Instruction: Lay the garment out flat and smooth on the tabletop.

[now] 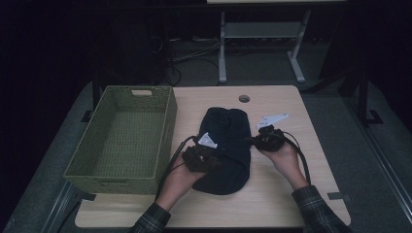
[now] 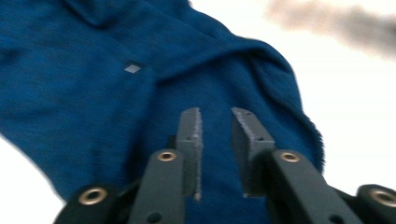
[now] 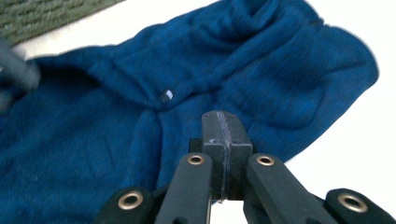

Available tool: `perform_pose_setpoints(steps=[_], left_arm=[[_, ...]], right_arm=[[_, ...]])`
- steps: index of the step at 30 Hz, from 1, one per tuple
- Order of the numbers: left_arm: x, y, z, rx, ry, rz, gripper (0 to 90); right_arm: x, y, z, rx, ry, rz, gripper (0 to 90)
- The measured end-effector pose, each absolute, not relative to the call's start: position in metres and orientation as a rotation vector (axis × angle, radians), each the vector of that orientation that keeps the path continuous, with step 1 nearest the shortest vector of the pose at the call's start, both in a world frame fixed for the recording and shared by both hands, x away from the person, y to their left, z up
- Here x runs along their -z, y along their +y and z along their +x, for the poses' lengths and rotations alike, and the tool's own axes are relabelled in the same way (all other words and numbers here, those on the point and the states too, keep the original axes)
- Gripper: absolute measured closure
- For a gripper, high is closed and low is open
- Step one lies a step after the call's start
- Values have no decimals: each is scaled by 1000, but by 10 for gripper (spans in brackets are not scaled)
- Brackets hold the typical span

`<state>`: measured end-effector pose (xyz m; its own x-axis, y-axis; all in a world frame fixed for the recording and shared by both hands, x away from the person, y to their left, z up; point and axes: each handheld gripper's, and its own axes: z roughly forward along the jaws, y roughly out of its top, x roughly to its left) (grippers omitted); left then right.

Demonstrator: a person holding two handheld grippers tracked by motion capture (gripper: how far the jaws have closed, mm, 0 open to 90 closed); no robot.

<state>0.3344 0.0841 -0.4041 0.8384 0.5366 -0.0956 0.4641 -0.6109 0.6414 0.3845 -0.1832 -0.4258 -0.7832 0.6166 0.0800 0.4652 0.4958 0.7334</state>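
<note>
left gripper (image 2: pixel 215 119) jaws slightly apart above blue garment (image 2: pixel 93 93), nothing pinched; right gripper (image 3: pixel 226 122) clenched empty, hovering probably just over garment edge; green basket (image 1: pixel 121 136) beyond left gripper

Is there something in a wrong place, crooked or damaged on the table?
Nothing looks damaged or spilled. The blue garment lies bunched and creased on the table, with uneven folds near a small button. The green basket stands straight beside it. The left gripper is a little open, and the right gripper is shut.
</note>
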Motion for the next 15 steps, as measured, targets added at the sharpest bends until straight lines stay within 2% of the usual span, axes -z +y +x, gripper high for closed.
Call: perform_pose_setpoints(steps=[5,15], left_arm=[[404,88,354,-238,828,2304,857],[430,94,388,-340,1014,2327,876]], right_arm=[[440,-182,377,-1161,2561,937,898],[461,-175,373,-1032,2625,945,899]])
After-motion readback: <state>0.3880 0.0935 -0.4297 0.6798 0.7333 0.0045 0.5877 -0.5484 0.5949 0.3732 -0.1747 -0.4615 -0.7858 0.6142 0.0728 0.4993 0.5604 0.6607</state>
